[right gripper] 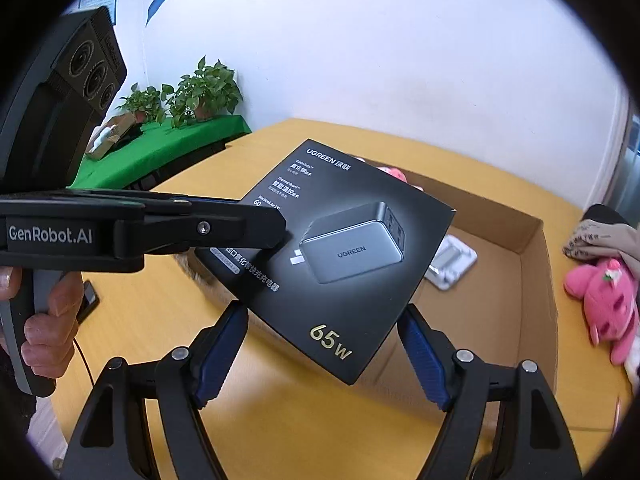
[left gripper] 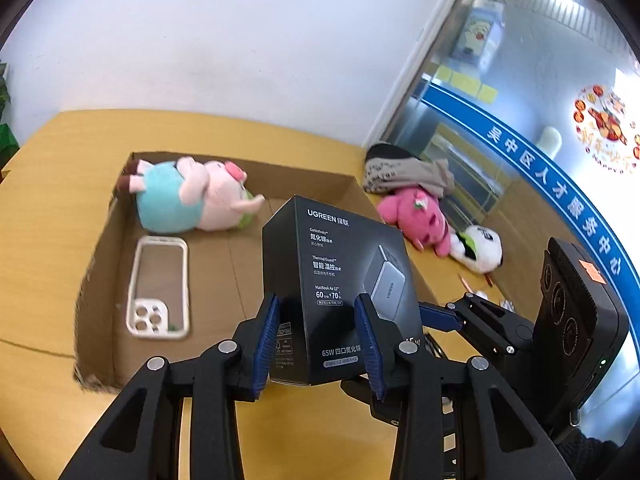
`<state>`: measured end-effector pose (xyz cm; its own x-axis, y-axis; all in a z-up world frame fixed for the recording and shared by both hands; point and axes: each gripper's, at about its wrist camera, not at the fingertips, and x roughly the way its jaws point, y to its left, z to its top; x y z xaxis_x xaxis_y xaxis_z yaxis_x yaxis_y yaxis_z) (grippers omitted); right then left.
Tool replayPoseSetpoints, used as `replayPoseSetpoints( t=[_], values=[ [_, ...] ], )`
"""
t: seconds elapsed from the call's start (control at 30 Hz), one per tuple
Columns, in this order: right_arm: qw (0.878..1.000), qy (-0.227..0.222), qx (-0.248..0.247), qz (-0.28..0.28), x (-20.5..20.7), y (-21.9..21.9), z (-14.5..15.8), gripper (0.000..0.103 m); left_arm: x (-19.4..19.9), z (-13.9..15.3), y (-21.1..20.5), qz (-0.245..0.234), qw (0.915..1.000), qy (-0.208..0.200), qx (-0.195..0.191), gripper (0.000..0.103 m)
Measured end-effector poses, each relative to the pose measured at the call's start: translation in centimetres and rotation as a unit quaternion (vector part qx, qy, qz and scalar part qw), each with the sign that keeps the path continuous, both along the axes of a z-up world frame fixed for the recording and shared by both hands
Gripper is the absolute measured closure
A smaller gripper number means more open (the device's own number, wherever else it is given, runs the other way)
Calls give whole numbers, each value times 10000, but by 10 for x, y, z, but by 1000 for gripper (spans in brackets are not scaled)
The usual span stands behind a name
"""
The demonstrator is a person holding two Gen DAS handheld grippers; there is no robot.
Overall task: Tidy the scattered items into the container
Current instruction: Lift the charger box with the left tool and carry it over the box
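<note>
Two grippers on one black charger box, raised clear of the yellow table and hanging near the front edge of the open cardboard carton. Left gripper clamped on the box's narrow sides near the bottom, blue pads pressed flat. Right gripper spread wide, tips apparently pinching the edges of the broad face. Likely a two-handed carry, to keep the tall box from swinging or slipping out of one thin grip. Already in the carton: a pig toy and a clear phone case, lying far and left, with bare floor nearer for the box. Waiting outside, beside the carton's right wall: a bright pink plush, a white plush and a crumpled cloth.
</note>
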<state>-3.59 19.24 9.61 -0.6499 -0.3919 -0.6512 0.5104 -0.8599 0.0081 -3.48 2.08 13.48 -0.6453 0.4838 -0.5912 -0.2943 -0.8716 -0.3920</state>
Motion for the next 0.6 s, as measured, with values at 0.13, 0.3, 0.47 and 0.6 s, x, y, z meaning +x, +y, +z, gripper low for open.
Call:
replayPoseSetpoints(
  t=[0.13,0.3,0.47,0.6],
  values=[
    [10000,-43,-45,56,-21,-6,3,26,-17,6,-5,81,9999,38,-52,63],
    [9999,-111,-65,57,-42,-12,4,26,-37,6,-10,140,9999,12,-24,63],
    [9996,-260,-25,50,-66,-18,-1,26,-58,2,-11,178,9998,-43,-96,63],
    [9990,-451,12,9,-82,-21,-9,26,-75,-3,-13,158,9997,-145,-147,68]
  ],
)
